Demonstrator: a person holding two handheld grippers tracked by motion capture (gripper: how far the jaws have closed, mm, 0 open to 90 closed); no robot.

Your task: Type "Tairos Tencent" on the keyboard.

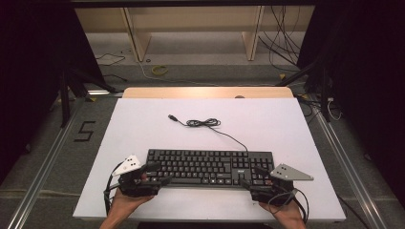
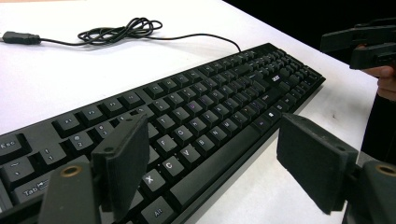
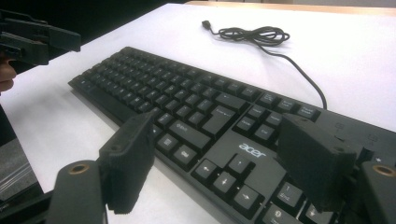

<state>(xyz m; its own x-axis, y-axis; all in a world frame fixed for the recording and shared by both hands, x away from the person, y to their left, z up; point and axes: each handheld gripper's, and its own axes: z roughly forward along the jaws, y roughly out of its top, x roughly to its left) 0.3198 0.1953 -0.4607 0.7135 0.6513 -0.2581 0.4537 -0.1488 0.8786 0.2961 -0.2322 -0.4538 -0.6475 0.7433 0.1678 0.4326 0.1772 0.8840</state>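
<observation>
The flat black plastic keyboard (image 3: 196, 116) bears the white brand "acer" (image 3: 252, 150) on its bare panel above the arrow keys. One key near there reads "End" (image 3: 286, 190). In the left gripper view its keys read "Esc" (image 2: 8, 145), "Tab" (image 2: 29, 190), "Alt" (image 2: 158, 213), "X" (image 2: 149, 178), "C" (image 2: 168, 164) and "V" (image 2: 186, 152). On the grey floor left of the white worktop, black tape forms a "5" (image 1: 85, 130).
</observation>
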